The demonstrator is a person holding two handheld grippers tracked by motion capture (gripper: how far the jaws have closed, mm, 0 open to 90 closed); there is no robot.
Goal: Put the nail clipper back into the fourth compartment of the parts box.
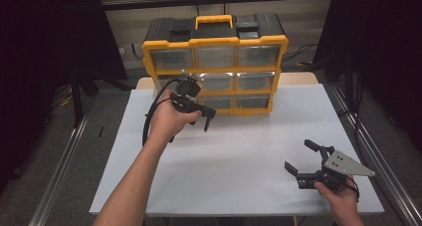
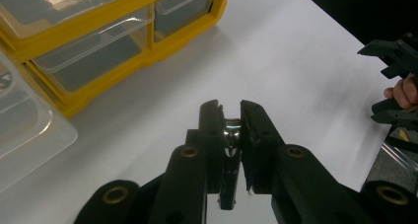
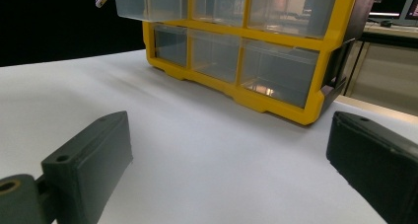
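While my left gripper point(image 2: 230, 116) is closed on a small shiny metal part point(image 2: 230, 137), pinched between its jaws, I hold it above the worktop point(image 1: 239, 146), just in front of the yellow drawer cabinet point(image 1: 214, 66). One clear drawer point(image 2: 24, 130) is pulled out, just left of this gripper. My right gripper point(image 1: 300, 158) is wide open and holds nothing, low over the worktop, well apart from the cabinet.
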